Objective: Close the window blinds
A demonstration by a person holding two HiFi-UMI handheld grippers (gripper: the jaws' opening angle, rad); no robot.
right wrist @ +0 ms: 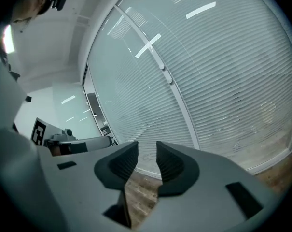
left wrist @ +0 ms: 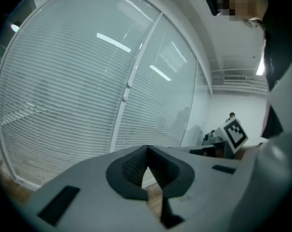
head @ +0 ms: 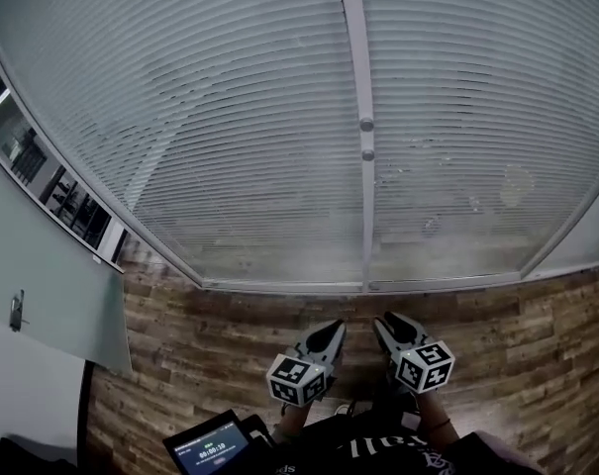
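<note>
1. The window blinds [head: 230, 146] fill the upper part of the head view. They sit behind glass in two panels, split by a white upright post [head: 363, 206], and reach down to the frame's bottom edge where it meets the wooden floor [head: 220, 339].
2. Two round knobs [head: 366, 125] sit one above the other on the post. These are probably the slat controls, which would explain why both grippers face that post.
3. The left gripper [head: 331, 331] is held low above the floor, well short of the frame's bottom edge. Its fingers are pressed together at the tips, with nothing between them.
4. The right gripper [head: 386, 321] is just beside it. Its fingers are slightly spread and empty, probably ready to take a knob.
5. Count: two grippers, two blind panels, one post, two knobs and one small screen [head: 212, 450] at the head view's bottom edge.
</note>
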